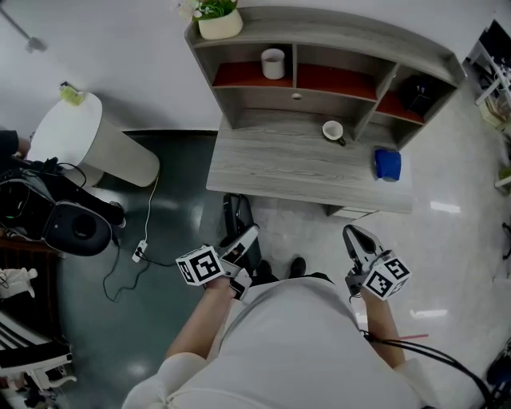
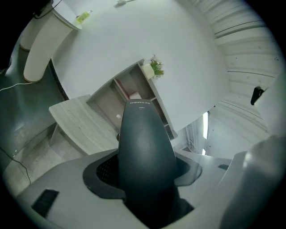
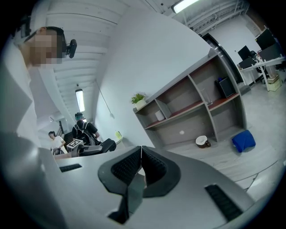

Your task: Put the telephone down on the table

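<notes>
A dark telephone handset stands up between the jaws of my left gripper, which is shut on its lower end. In the head view the handset hangs over the floor just in front of the grey wooden desk, near its front left corner and not touching it. My right gripper is held low at the right, in front of the desk. Its ribbed pads meet with nothing between them.
On the desk top lie a tipped mug and a blue object. Its shelf unit holds a white cup and a potted plant. A white round stand, dark equipment and a floor cable are at the left.
</notes>
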The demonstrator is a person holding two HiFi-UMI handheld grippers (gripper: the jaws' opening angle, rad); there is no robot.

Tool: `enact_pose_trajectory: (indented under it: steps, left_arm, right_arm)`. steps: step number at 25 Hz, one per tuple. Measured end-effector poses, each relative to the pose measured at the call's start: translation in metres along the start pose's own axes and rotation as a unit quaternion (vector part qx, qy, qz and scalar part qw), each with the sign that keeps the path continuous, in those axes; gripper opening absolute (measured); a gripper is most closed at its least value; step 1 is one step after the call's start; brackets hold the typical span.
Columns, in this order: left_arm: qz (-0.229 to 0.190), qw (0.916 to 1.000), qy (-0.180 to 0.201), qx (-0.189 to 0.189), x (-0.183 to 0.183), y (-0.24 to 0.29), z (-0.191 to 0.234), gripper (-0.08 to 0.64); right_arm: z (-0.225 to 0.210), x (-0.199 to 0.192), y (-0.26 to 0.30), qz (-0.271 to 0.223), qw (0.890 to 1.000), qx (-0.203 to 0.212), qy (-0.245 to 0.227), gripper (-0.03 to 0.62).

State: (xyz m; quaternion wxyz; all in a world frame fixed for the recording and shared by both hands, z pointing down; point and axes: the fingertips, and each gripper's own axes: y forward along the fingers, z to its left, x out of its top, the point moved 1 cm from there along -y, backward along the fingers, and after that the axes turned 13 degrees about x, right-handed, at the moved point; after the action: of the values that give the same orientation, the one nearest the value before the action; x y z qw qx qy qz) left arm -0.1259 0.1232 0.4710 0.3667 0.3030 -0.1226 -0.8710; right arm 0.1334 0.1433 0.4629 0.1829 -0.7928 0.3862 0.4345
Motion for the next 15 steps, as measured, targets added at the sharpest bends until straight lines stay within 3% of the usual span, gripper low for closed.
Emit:
enact_pose_trajectory:
  steps: [5,15]
  left_arm:
    - [-0.007,1.0000,-0.005,0.003,-0.008,0.007,-0.007,0.293]
    - [-0.008,0.9998,-0.006,0.016,0.002,0.020,-0.003,0.293]
  right_arm:
    - [-0.011,0.002,-0.009,0.011,1.000,0.012,-0.001,0.018]
    - [-0.030,0.001,-0.006,0.024,1.000,-0.001,0.011,0.018]
